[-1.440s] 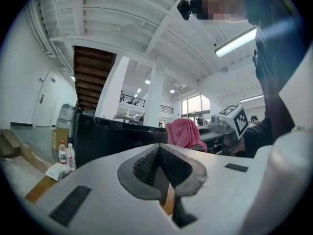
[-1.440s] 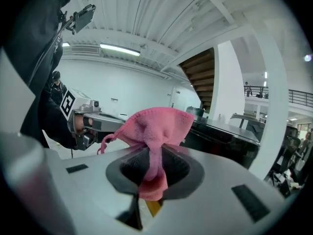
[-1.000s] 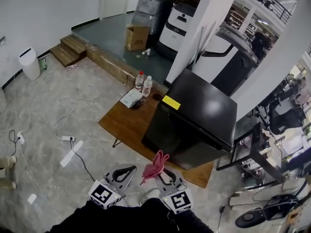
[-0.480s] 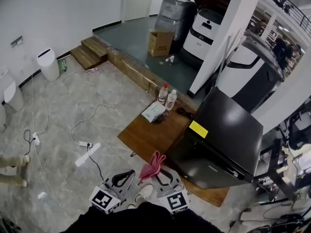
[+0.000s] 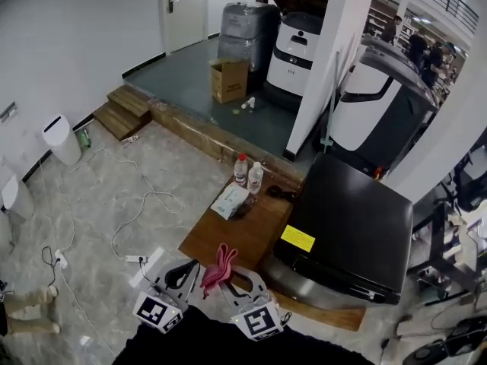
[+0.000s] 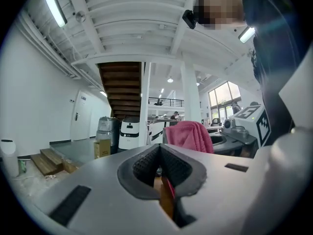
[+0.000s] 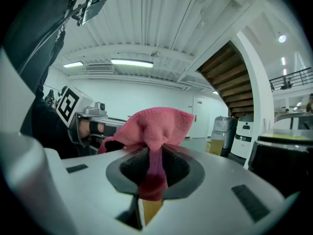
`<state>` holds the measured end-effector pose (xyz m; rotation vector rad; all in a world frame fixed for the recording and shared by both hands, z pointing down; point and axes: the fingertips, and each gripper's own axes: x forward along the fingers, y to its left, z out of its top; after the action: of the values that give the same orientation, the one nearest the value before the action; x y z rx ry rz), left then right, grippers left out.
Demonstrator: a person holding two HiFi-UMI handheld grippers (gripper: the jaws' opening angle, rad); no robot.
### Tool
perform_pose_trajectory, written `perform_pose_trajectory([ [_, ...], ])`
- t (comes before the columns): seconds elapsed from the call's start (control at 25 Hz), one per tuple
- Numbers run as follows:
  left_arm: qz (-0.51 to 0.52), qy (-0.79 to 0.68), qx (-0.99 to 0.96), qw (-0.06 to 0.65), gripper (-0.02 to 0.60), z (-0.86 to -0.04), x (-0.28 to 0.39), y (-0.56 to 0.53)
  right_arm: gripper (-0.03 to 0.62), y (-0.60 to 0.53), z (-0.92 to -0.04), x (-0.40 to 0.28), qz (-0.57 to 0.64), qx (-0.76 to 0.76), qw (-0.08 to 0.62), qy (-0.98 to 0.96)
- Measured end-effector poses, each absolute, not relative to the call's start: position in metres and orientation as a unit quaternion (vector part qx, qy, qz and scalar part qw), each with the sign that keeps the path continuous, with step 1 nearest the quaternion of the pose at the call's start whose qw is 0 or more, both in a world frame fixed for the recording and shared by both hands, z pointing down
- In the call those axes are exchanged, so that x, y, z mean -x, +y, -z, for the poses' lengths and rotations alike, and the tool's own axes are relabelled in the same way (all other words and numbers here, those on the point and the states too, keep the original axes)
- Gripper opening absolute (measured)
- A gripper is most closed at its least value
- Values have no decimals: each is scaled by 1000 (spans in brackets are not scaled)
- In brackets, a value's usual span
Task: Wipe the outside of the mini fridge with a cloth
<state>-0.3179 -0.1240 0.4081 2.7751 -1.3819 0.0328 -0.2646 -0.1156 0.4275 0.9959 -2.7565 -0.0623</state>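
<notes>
Wooden table (image 5: 217,242) bears yellow-labelled mini fridge (image 5: 358,226); right gripper (image 7: 154,170) pinches cloth (image 7: 155,126).

Tally: mini fridge (image 5: 354,226) ×1; pink cloth (image 5: 218,267) ×1; left gripper (image 5: 181,272) plus right gripper (image 5: 242,284) = 2; bottles (image 5: 241,170) ×2; cardboard box (image 5: 229,80) ×1; white bins (image 5: 61,139), apparently ×2.

We can't read the yellow label (image 5: 297,238) on the fridge (image 5: 358,219), too small. Fridge hides the table (image 5: 228,238)'s right part. Cloth (image 7: 159,124)'s pinched part is buried between the right gripper (image 7: 154,173) jaws.
</notes>
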Motion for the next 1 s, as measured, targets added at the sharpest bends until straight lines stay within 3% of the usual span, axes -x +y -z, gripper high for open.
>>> perform_pose_trajectory([
  [0.32, -11, -340, -940, 21, 5, -430, 306, -225, 72, -177, -444, 292, -2, -397, 90, -913],
  [0.6, -4, -190, -981, 29, 5, -437, 300, -326, 72, -283, -470, 294, -67, -541, 85, -834],
  [1.0, -1, -21, -1000, 20, 5, -440, 295, -406, 72, -375, -470, 239, -150, -743, -80, -647],
])
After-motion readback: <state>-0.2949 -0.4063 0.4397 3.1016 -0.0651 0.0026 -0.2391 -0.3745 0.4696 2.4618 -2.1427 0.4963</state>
